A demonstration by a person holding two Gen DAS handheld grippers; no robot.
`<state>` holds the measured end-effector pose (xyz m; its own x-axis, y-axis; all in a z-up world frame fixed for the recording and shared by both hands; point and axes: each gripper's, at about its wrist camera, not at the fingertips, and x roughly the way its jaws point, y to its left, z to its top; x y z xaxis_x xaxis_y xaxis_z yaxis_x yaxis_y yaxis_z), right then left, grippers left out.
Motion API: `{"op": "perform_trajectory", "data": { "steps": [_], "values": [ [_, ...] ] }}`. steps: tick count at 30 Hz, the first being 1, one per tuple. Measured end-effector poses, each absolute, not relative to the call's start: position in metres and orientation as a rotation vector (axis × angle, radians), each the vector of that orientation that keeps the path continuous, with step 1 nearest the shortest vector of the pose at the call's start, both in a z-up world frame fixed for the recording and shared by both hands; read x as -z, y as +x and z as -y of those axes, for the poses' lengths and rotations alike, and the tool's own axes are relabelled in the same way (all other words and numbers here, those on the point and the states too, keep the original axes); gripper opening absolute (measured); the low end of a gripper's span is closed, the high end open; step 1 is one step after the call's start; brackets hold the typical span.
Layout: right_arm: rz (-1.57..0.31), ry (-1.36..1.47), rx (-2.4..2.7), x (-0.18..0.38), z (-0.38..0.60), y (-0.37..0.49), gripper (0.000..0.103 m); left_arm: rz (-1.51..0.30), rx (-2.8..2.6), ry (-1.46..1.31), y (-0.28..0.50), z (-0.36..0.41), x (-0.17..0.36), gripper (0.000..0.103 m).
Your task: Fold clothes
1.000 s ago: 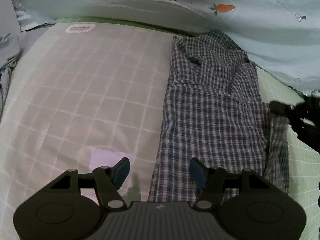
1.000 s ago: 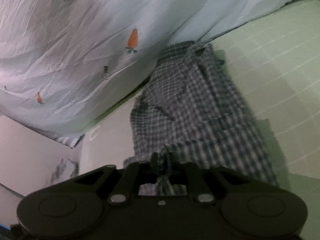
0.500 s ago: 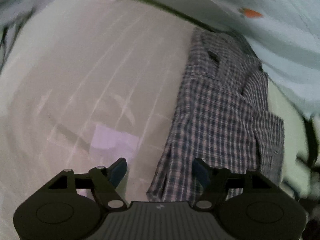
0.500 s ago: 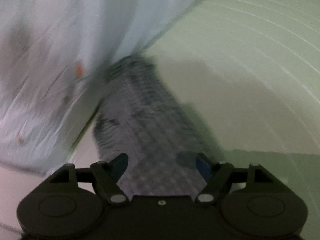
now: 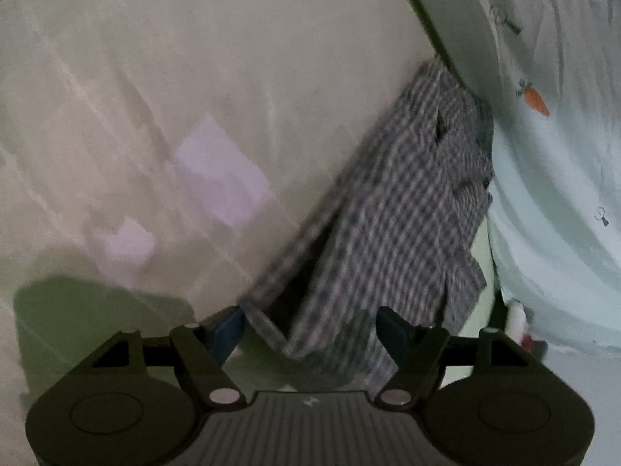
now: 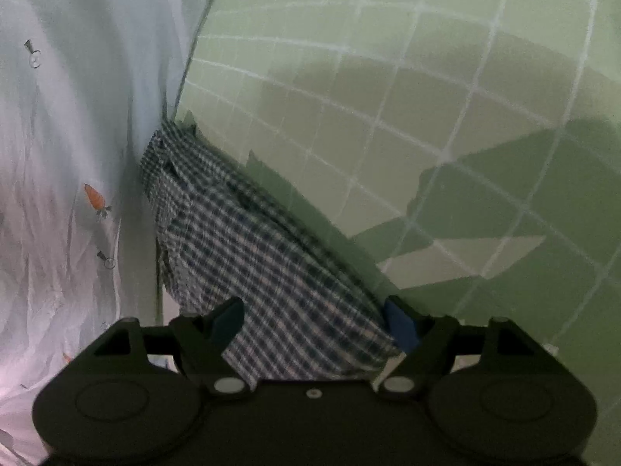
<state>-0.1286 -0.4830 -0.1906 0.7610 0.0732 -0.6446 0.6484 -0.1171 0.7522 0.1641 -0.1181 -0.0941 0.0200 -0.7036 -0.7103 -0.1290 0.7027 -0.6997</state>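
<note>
Partly blurred plaid shirt (image 5: 392, 209), hem behind right hand-held gripper (image 6: 314, 320), jaws opening.

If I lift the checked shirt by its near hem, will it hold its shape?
Probably not. The shirt is thin and already creased, so it should droop between grips. Its folded layers look loose and may slide apart. It seems light for its size.

Right tongs (image 6: 314, 326) now opening, checked shirt (image 6: 271, 256) released.
</note>
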Motion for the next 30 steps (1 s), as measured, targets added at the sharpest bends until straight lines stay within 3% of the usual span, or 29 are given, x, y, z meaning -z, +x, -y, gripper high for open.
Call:
{"op": "perform_trajectory", "data": {
  "steps": [12,14,16,17,18,19,20,21,24,30],
  "values": [
    [-0.582,1.837,0.49,0.207,0.473,-0.138,0.081,-1.565,0.481,-0.861,0.161,0.112,0.113,0.074],
    [-0.573,1.868,0.452,0.214,0.472,-0.131,0.081,-1.579,0.476,-0.883,0.165,0.116,0.116,0.066],
    [-0.54,1.898,0.428,0.219,0.47,-0.126,0.081,-1.597,0.457,-0.897,0.167,0.122,0.12,0.039],
    [-0.517,1.907,0.42,0.221,0.47,-0.123,0.078,-1.613,0.451,-0.912,0.167,0.125,0.124,0.027],
    [-0.493,1.915,0.414,0.224,0.47,-0.12,0.058,-1.628,0.448,-0.936,0.167,0.125,0.127,0.008],
    [-0.481,1.897,0.405,0.225,0.471,-0.117,0.046,-1.634,0.442,-0.961,0.166,0.125,0.128,0.008],
    [-0.494,1.867,0.401,0.225,0.472,-0.116,0.022,-1.639,0.436,-0.986,0.165,0.124,0.129,0.008],
    [-0.508,1.844,0.396,0.224,0.471,-0.115,0.017,-1.641,0.432,-1.006,0.164,0.123,0.129,0.007],
    [-0.507,1.753,0.347,0.209,0.468,-0.127,0.01,-1.61,0.455,-1.005,0.156,0.117,0.117,0.006],
    [-0.532,1.654,0.27,0.172,0.459,-0.163,0.009,-1.612,0.457,-1.123,0.121,0.094,0.108,0.005]
  ]
}}
